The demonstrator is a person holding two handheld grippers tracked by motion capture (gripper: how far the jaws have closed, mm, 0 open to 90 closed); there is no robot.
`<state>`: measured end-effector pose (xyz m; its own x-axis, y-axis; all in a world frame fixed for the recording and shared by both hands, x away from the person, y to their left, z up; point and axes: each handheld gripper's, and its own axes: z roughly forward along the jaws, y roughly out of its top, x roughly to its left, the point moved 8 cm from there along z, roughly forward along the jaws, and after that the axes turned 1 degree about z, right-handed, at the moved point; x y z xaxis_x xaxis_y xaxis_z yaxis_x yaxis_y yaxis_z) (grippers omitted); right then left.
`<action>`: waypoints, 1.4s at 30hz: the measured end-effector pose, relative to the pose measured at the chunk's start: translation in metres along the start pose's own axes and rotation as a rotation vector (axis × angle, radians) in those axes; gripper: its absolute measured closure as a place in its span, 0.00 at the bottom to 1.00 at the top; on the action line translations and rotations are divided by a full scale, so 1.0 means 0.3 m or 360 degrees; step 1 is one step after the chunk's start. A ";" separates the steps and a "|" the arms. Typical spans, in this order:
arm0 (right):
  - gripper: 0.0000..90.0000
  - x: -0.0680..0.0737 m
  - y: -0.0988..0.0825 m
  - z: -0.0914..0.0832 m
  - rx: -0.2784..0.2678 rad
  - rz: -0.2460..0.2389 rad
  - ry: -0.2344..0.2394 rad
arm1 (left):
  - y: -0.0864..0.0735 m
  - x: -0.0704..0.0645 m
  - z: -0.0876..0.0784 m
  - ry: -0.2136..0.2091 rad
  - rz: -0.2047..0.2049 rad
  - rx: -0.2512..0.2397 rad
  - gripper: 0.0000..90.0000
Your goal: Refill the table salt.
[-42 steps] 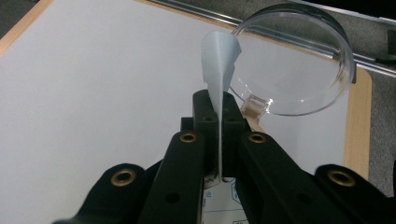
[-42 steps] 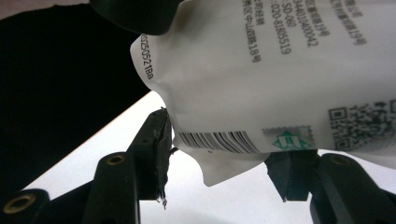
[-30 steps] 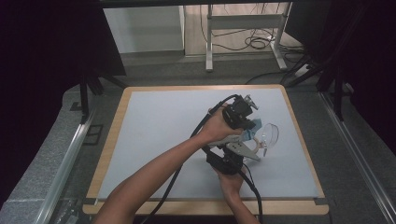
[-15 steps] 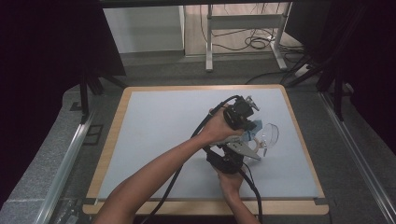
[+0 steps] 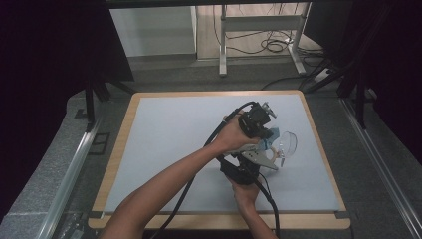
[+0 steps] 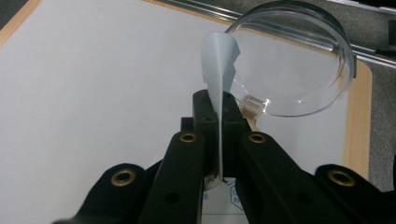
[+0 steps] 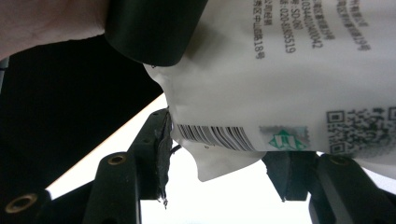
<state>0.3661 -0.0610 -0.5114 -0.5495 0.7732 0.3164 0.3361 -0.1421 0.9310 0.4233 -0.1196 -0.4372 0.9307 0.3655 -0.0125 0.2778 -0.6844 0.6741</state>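
The packet (image 7: pixel 261 88) sits above the mat's (image 5: pixel 164 144) right half, pinched between both tools, same as a second ago. The left gripper (image 6: pixel 218 116) clamps tight on its thin top edge. The right gripper (image 7: pixel 219 163) grips its lower part, barcode side showing. The clear bowl (image 6: pixel 299 65) waits just beyond. Neither hand has budged.

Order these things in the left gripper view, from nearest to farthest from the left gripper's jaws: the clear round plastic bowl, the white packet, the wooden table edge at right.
1. The thin white packet, pinched between the left gripper's jaws.
2. The clear round plastic bowl, just beyond, upper right.
3. The wooden table edge, behind the bowl at far right.
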 end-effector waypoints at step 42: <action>0.53 0.001 0.013 -0.002 -0.0027 -0.0018 -0.0008 | 0.009 -0.004 -0.001 0.0006 0.0014 0.0022 1.00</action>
<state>0.3669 -0.0616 -0.5075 -0.5492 0.7781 0.3048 0.3168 -0.1436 0.9375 0.4229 -0.1216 -0.4353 0.9323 0.3617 -0.0036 0.2727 -0.6964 0.6639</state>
